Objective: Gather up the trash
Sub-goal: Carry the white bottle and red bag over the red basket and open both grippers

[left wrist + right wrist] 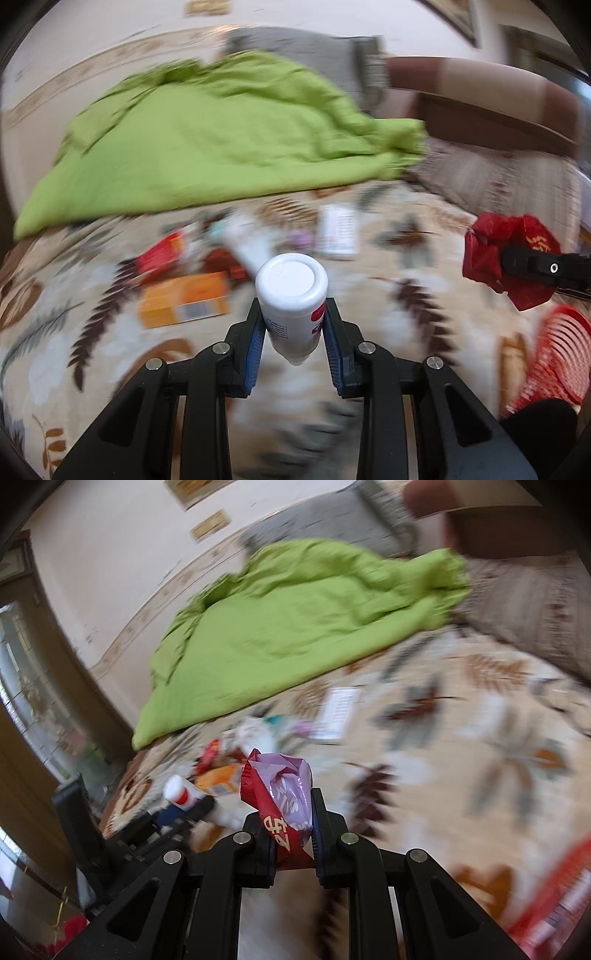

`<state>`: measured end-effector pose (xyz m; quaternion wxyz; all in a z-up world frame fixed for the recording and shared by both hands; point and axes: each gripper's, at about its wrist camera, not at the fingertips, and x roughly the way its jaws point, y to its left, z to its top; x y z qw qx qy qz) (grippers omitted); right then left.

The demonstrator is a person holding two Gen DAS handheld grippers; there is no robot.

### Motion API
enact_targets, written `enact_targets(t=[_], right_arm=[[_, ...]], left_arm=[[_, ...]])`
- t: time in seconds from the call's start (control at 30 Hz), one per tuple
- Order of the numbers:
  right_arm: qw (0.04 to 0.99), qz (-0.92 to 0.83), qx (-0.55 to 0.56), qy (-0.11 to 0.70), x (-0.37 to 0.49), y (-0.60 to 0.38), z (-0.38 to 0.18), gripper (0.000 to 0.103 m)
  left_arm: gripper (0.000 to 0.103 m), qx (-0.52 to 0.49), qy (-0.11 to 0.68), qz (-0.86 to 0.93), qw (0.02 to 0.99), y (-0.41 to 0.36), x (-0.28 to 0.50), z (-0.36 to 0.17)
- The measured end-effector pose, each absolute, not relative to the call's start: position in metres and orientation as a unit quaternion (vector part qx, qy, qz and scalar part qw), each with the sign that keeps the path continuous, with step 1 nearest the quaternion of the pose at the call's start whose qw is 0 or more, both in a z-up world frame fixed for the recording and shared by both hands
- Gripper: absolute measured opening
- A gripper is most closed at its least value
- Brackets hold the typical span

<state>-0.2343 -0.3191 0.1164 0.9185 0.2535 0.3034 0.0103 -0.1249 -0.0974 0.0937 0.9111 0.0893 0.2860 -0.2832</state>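
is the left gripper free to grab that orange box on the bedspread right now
Probably not. The left gripper is already shut on a white bottle, so it has no room for the orange box, though nothing lies over the box itself.

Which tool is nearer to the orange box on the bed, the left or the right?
Left. The left tool, shut on a white bottle, is just right of the orange box; the right tool, holding a red wrapper, is farther right.
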Motion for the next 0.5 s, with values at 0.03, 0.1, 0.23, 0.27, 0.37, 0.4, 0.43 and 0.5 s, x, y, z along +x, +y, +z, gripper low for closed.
enact_targets(t=[0.03,0.1,0.23,0.27,0.37,0.4,0.43,0.5], right_arm=[[0.918,-0.005,0.257,0.301,-0.252,-0.331,0.119,0.016],[0.918,-0.041,0.260,0.298,-0.286,-0.354,0.123,0.016],[0.910,-0.132,0.257,0.298,-0.355,-0.402,0.124,0.016],[0.905,-0.154,0.261,0.297,-0.371,-0.413,0.123,0.016],[0.890,-0.194,0.288,0.296,-0.407,-0.439,0.115,0.016],[0.886,-0.204,0.292,0.296,-0.415,-0.445,0.113,0.016],[0.883,-0.213,0.296,0.296,-0.423,-0.451,0.110,0.017],[0.876,-0.227,0.303,0.300,-0.432,-0.461,0.105,0.019]], left_arm=[[0.029,0.093,0.280,-0.302,0.907,-0.107,-0.136,0.100],[0.029,0.096,0.279,-0.344,0.891,-0.127,-0.156,0.110],[0.029,0.096,0.296,-0.439,0.843,-0.175,-0.197,0.124],[0.029,0.103,0.300,-0.462,0.829,-0.191,-0.209,0.126],[0.029,0.111,0.327,-0.526,0.777,-0.239,-0.242,0.126],[0.029,0.112,0.335,-0.539,0.765,-0.250,-0.249,0.125],[0.029,0.116,0.342,-0.552,0.751,-0.263,-0.257,0.124],[0.029,0.122,0.359,-0.573,0.727,-0.292,-0.272,0.120]])
